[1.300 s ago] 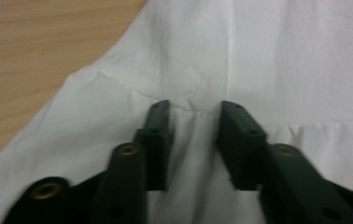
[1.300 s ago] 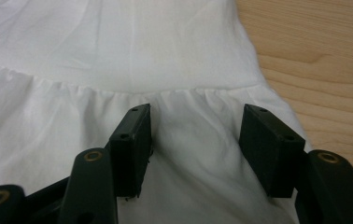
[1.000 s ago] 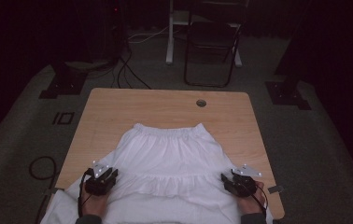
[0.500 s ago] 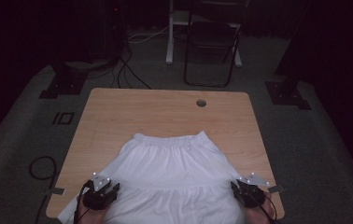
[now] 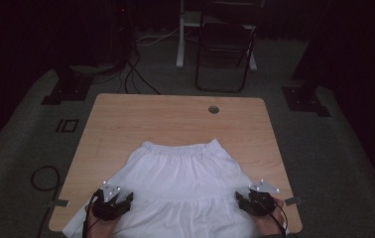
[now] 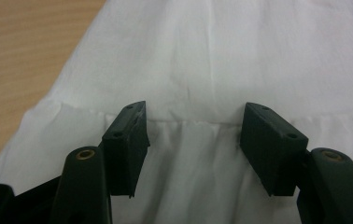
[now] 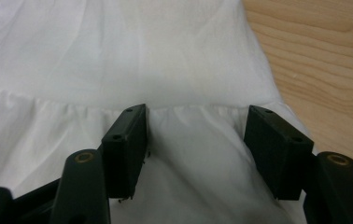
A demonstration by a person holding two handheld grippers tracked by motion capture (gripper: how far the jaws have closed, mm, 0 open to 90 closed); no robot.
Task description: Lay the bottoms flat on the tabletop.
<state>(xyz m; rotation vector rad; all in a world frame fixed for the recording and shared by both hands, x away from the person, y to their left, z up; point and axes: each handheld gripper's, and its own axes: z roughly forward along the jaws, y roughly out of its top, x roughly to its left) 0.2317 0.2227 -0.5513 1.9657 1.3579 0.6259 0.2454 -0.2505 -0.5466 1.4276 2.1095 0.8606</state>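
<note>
A white gathered cotton skirt [image 5: 183, 191] lies spread flat on the pale wooden table [image 5: 126, 124], its elastic waistband toward the table's far edge and its hem hanging over the near edge. My left gripper [image 5: 118, 201] hovers at the skirt's left side by the ruffle seam, its jaws having just opened, nothing pinched between them. My right gripper [image 5: 247, 201] sits at the skirt's right side, jaws likewise just opened, apart over loose cloth.

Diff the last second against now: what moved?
The white skirt was dragged toward the near table edge, waistband now mid-table. Both grippers, left and right, pulled back with it; their jaws have just been opening and now stand spread over the cloth, gripping nothing. Table and chair unchanged.
</note>
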